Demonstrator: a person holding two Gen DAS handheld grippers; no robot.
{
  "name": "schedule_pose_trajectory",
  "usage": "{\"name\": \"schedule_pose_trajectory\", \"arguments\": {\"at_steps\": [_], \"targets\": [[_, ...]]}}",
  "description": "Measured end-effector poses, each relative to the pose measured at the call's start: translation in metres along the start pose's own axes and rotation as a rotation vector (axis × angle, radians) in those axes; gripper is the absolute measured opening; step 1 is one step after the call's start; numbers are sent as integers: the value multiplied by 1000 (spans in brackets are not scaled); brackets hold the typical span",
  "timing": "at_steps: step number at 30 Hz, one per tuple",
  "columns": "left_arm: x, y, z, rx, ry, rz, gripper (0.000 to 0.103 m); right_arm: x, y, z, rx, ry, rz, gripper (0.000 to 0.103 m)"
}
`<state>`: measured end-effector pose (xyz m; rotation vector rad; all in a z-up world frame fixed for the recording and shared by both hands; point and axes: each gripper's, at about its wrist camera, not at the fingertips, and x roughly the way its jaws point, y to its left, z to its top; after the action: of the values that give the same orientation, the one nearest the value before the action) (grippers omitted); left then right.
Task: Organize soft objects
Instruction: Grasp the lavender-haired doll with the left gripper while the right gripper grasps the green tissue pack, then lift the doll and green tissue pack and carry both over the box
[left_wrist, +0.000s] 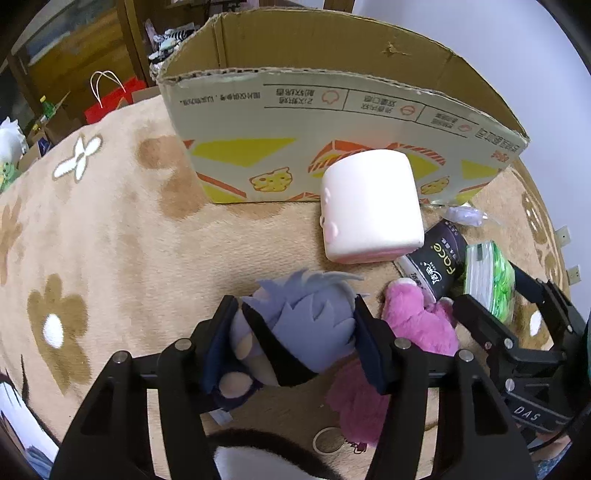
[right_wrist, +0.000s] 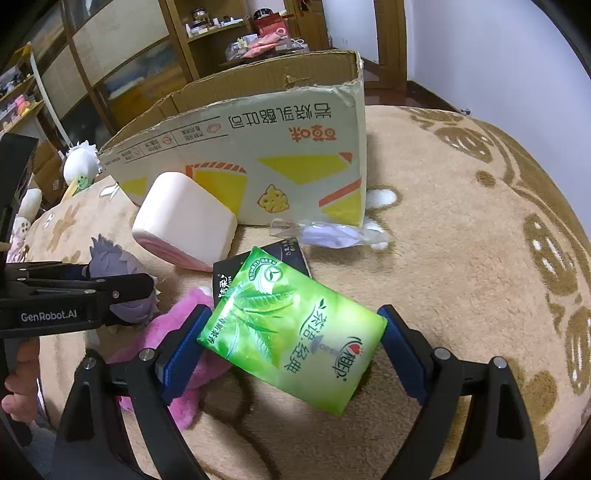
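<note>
Fluffy flower rug (left_wrist: 110, 240) everywhere. Left gripper (left_wrist: 295, 332) is clamped on the purple-haired doll (left_wrist: 303, 317), right gripper (right_wrist: 291, 343) hugs the green tissue pack (right_wrist: 295, 325). I'd lift both clear of the pink plush (left_wrist: 417, 325), then over the cardboard box (left_wrist: 332, 110) rim behind.

Both views are evenly and softly lit by diffuse indoor light; no harsh glare is seen. Only faint shadows are cast on the carpet (left_wrist: 122, 236) beneath the cardboard box (left_wrist: 295, 147) and the pink block (left_wrist: 369, 206). Strong fisheye bending is shown, with straight box edges curved and the corners cut off by black vignetting. The background shelves (right_wrist: 221, 33) are rendered dimmer. The centre is kept sharp, while slight softness is seen toward the rims.
</note>
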<state>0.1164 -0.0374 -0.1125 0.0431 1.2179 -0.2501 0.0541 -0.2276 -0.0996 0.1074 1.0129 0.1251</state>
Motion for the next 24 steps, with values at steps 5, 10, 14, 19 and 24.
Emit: {"name": "schedule_pose_trajectory", "arguments": {"at_steps": [5, 10, 14, 19, 24], "targets": [[-14, -3, -5, 8, -47, 11, 58, -5, 2, 1, -7, -17, -7, 94], [-29, -7, -15, -5, -73, 22, 58, -13, 3, 3, -11, -47, -13, 94], [-39, -7, -21, -19, -112, 32, 58, -19, 4, 6, -12, -76, -13, 94], [-57, -8, -26, -55, -152, 48, 58, -34, 6, 8, -12, -131, -20, 94], [-85, -16, -29, -40, -250, 93, 58, -55, 13, 11, -49, -241, -109, 93]]}}
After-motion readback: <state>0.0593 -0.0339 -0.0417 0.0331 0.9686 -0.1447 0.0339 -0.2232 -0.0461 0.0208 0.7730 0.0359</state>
